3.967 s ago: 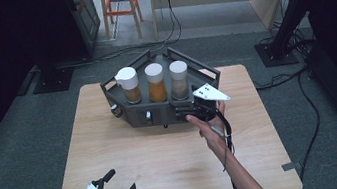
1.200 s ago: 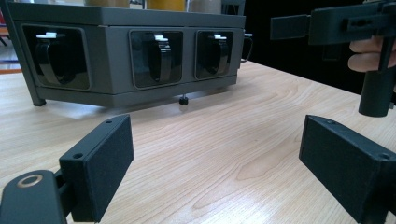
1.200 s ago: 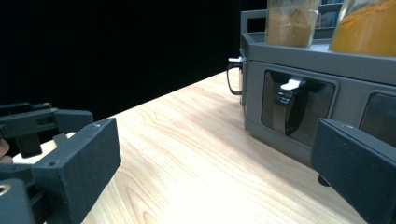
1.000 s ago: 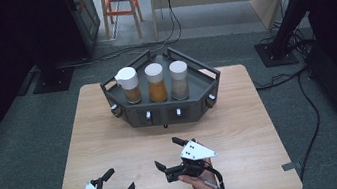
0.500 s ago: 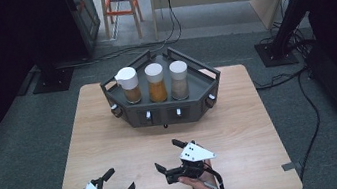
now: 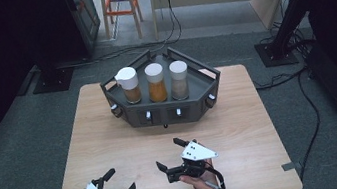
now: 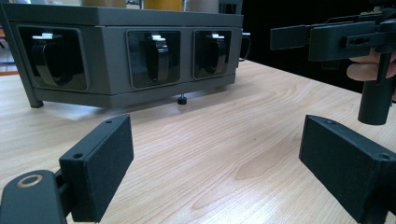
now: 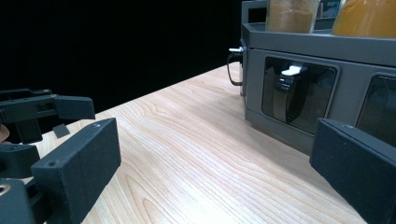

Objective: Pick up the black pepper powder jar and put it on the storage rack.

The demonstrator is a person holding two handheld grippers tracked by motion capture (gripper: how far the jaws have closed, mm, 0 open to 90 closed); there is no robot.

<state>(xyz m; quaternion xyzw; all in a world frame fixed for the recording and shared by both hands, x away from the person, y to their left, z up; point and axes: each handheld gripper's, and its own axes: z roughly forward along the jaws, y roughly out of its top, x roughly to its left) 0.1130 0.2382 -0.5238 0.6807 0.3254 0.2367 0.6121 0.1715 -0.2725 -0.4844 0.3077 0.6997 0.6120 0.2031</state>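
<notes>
2 grippers, left (image 6: 120, 181) and right (image 6: 168, 155), both wide open and empty; 3 jars (image 6: 156, 82) on 1 rack (image 6: 208, 88).

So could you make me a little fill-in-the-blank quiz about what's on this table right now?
1. The dark grey angular rack carries ___ white-capped jars.
2. The middle jar holds ___ powder.
3. The light wooden table bears the rack at its ___ edge.
4. The jaws of the left gripper and the right gripper stand ___, nothing between them.

Missing words: three; orange; far; open
</notes>
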